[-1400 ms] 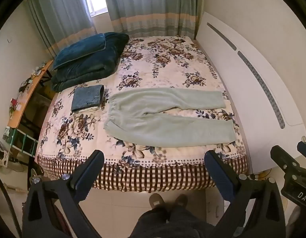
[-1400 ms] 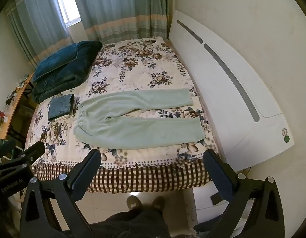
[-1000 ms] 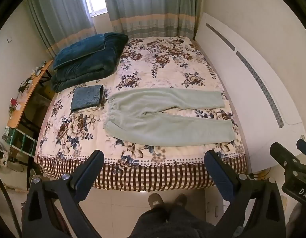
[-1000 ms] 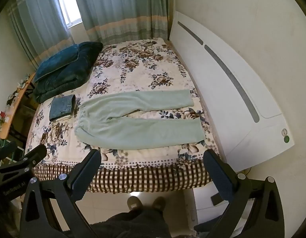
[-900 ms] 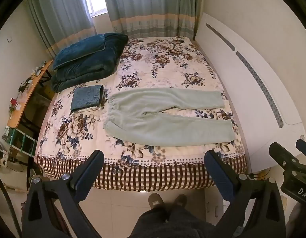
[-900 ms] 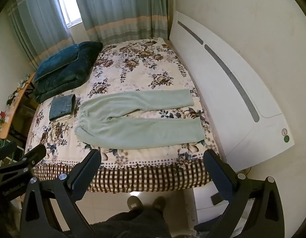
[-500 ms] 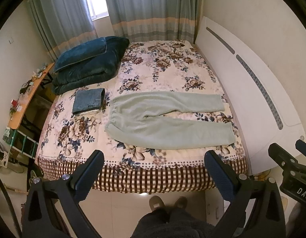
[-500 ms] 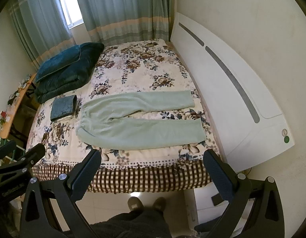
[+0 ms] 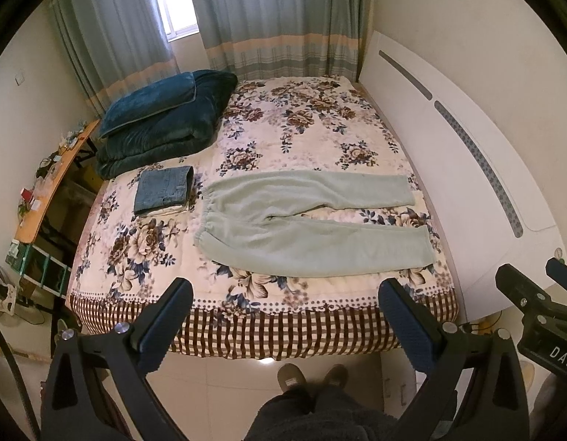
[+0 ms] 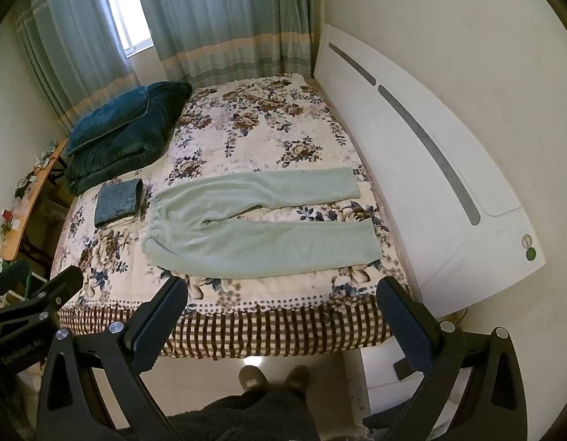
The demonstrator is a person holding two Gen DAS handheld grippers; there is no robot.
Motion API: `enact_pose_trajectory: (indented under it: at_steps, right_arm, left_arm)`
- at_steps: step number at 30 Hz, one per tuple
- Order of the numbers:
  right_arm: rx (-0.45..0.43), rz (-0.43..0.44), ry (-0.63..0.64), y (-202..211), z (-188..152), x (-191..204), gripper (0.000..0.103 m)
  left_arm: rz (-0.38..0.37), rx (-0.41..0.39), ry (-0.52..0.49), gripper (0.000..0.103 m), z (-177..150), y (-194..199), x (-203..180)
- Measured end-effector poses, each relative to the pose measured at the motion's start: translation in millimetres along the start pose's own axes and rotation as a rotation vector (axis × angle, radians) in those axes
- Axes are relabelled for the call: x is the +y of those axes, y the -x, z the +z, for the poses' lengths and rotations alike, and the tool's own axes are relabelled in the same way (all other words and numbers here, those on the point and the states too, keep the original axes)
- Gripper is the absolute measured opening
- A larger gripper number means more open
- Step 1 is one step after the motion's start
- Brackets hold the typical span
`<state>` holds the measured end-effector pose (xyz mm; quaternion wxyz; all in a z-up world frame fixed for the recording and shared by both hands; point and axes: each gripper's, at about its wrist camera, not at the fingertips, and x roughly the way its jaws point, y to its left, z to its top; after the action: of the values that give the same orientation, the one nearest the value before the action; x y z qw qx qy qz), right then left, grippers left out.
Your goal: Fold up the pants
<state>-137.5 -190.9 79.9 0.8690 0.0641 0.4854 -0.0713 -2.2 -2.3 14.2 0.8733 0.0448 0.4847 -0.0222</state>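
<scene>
The pale green fleece pants (image 9: pixel 301 228) lie flat and unfolded on the bed with the floral bedspread (image 9: pixel 305 125), close to its near edge. Their long axis runs left to right across my view: elastic waistband at the left, the two leg cuffs at the right by the white headboard (image 9: pixel 448 147), legs parted in a narrow V. My left hand-held gripper (image 9: pixel 283 316) is released, jaws spread wide, holding nothing, out in front of the bed over the floor, well short of the cloth. My right hand-held gripper (image 10: pixel 281 312) is likewise released and empty, equally far back. I judge the waistband end falls to the left gripper and the cuffs to the right one, so neither has to cross over. Just left of the waistband sits a folded blue denim garment (image 9: pixel 162 191), apart from the pants; beyond it, at the far left, a folded dark teal plush blanket (image 9: pixel 162 121).
</scene>
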Motion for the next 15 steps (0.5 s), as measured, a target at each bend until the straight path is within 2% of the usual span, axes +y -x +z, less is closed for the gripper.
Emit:
enact_pose_trajectory:
  at_steps: [15]
  right_arm:
    - [-0.003, 0.006, -0.003, 1.6, -1.5, 0.1, 0.103]
  left_arm:
    - [0.002, -0.004, -0.002, 0.103, -1.9, 0.7, -2.5]
